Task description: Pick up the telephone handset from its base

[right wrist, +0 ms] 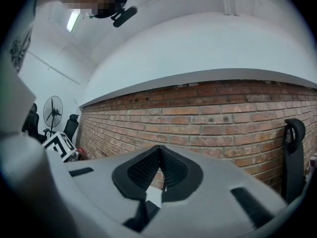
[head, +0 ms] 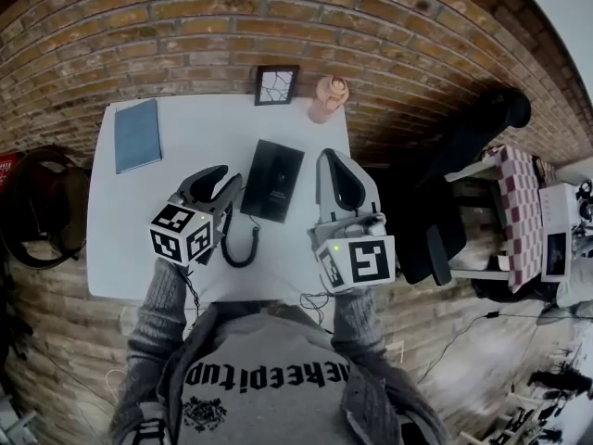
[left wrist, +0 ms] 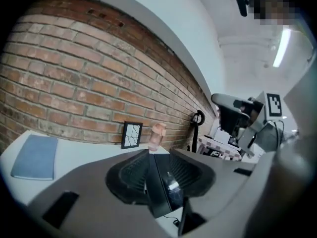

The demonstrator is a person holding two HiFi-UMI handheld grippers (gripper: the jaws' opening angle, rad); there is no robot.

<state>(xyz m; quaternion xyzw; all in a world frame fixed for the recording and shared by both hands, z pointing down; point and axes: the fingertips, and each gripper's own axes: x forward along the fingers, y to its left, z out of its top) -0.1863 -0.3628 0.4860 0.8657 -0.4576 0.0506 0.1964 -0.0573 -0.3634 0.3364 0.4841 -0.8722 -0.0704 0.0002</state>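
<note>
Your left gripper point(left wrist: 158, 155) – jaws apart, black telephone point(head: 273, 180) showing in the gap, unclamped, your right gripper point(right wrist: 159, 150) – jaws closed, empty, telephone flat mid-way on white table point(head: 130, 221), coiled cord point(head: 236, 244) nearest you, handset indistinguishable from base

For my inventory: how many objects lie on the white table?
4: a blue notebook at the far left, a picture frame and a pink vase at the back edge, a black telephone in the middle. Others may be hidden.
</note>
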